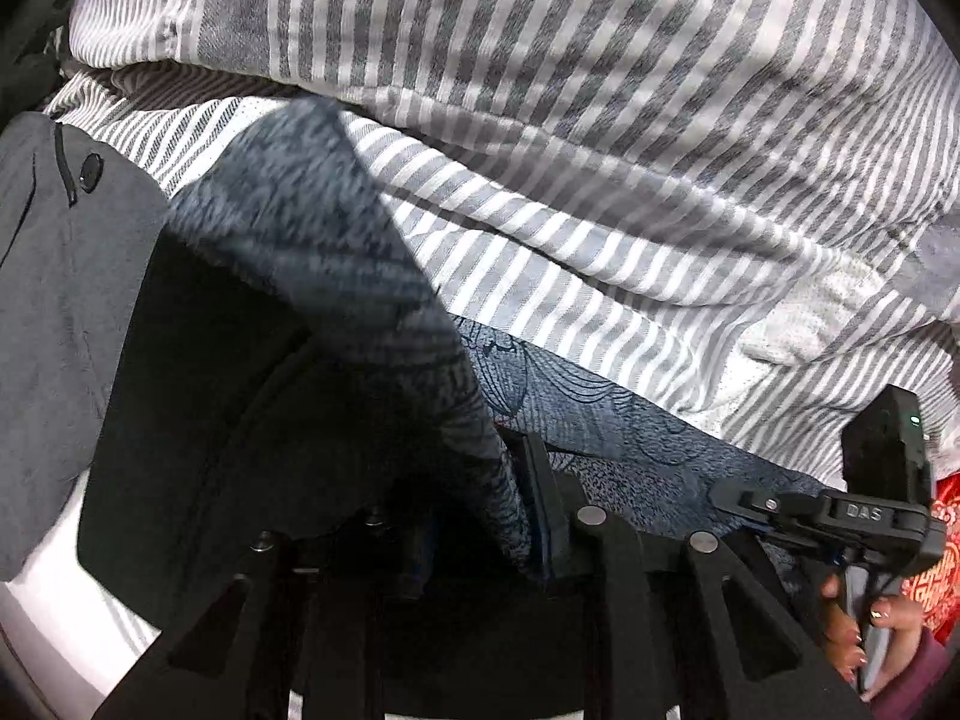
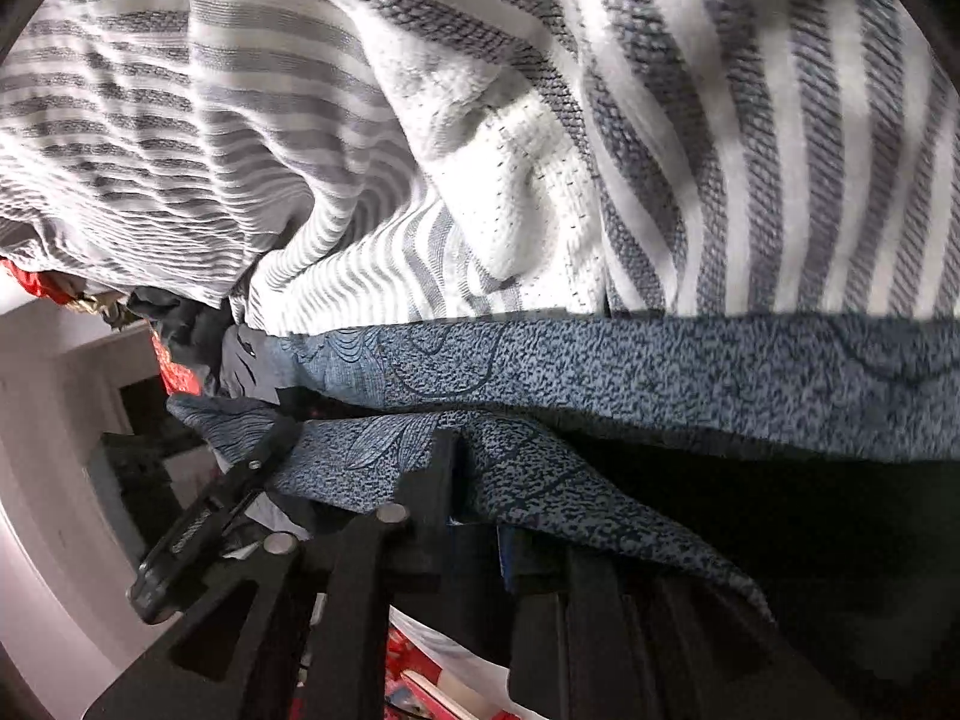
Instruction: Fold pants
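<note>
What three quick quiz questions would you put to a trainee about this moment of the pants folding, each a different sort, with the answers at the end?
1. True or false: the left gripper is shut on the blue patterned pants.
2. Which lies just behind the pants in both views? A: a striped cloth in grey and white. B: a wooden board. C: a stack of plates.
3. Fill the gap: in the left wrist view, the grey garment at the left edge bears a round dark ____.
Key: 1 true; 2 A; 3 button.
</note>
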Demonstrator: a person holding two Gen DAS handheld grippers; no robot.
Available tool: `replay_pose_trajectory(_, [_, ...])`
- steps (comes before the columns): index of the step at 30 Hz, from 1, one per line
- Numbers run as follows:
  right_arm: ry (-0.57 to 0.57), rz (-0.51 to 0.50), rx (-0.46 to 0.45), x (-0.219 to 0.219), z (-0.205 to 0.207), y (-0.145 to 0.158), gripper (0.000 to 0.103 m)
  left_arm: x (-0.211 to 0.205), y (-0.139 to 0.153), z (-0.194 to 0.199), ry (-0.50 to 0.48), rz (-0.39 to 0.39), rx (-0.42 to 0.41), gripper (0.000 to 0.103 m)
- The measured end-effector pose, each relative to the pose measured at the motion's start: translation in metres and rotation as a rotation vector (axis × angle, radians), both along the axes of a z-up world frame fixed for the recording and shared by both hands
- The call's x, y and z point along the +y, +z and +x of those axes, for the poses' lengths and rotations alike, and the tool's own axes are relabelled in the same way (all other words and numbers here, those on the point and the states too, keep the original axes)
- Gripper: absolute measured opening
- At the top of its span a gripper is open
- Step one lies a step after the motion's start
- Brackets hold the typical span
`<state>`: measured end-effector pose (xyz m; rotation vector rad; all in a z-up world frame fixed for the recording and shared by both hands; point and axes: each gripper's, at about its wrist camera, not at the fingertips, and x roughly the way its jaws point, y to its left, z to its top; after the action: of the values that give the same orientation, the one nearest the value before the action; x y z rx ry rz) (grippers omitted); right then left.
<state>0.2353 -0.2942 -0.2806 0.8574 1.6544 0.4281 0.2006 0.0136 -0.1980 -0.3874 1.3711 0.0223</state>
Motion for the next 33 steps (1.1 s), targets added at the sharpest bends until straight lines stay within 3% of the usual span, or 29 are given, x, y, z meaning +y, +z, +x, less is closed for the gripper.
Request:
replay_pose_trajectory(1, [0.006,0.005,-0.003,0.002,0.001,0.002,0.021,0.0,0.007,-0.002,-0.001,-0.002,-0.007,0.027])
replay_pose_trajectory(2, [0.014,0.009,-0.011,0.002,0.003,0.005,0.031,0.002,0.014,-0.005,-0.001,-0.006,-0.018,0.027])
replay_pose_trajectory(5, [0.048,0.03,-0.061,0.009,0.009,0.025,0.072,-0.001,0.04,-0.014,-0.018,0.055,-0.066,0.028])
replay_pose_trajectory(6, [0.051,0.035,-0.075,0.01,0.011,0.03,0.078,-0.002,0.05,-0.016,-0.025,0.095,-0.086,0.046])
replay_pose_trajectory(7, [0.055,0.028,-0.09,0.011,0.012,0.036,0.078,0.0,0.055,-0.015,-0.021,0.124,-0.106,0.071])
replay_pose_trajectory(8, [0.058,0.017,-0.104,0.013,0.013,0.042,0.078,0.002,0.061,-0.016,-0.014,0.146,-0.137,0.076])
replay_pose_trajectory(10, [0.041,0.006,-0.139,0.008,0.011,0.056,0.078,0.003,0.069,-0.018,-0.025,0.175,-0.152,0.076])
replay_pose_trajectory(15, [0.054,0.009,-0.206,-0.002,-0.019,0.092,0.078,-0.016,0.041,-0.02,-0.11,0.228,-0.068,0.076])
replay_pose_trajectory(17, [0.107,0.001,-0.194,0.002,-0.034,0.091,0.075,-0.027,0.023,-0.021,-0.133,0.259,-0.044,0.076])
replay_pose_trajectory(20, [0.201,-0.095,-0.148,0.012,-0.056,0.069,0.069,-0.027,-0.01,-0.027,-0.115,0.314,0.043,0.076])
replay_pose_trajectory(22, [0.206,-0.176,-0.117,0.002,-0.061,0.044,0.053,-0.029,-0.017,-0.032,-0.112,0.331,0.01,0.077])
replay_pose_trajectory(23, [0.196,-0.217,-0.109,-0.005,-0.061,0.037,0.028,-0.032,-0.016,-0.032,-0.126,0.351,0.014,0.077])
replay_pose_trajectory(24, [0.156,-0.221,-0.089,-0.015,-0.06,0.031,0.016,-0.036,-0.013,-0.032,-0.14,0.369,0.021,0.077])
replay_pose_trajectory(26, [0.05,-0.156,-0.075,-0.033,-0.061,0.033,0.017,-0.04,-0.007,-0.033,-0.158,0.384,0.038,0.077])
replay_pose_trajectory(28, [0.034,-0.177,-0.129,-0.045,-0.064,0.05,0.024,-0.042,0.002,-0.039,-0.159,0.384,0.033,0.077])
replay_pose_trajectory(30, [0.039,-0.189,-0.195,-0.052,-0.074,0.072,0.055,-0.047,0.013,-0.048,-0.154,0.371,0.024,0.077])
replay_pose_trajectory(32, [0.021,-0.2,-0.225,-0.059,-0.084,0.088,0.067,-0.057,0.018,-0.057,-0.157,0.345,0.02,0.077])
replay_pose_trajectory(33, [0.007,-0.218,-0.24,-0.064,-0.096,0.098,0.068,-0.064,0.021,-0.062,-0.165,0.332,0.02,0.077])
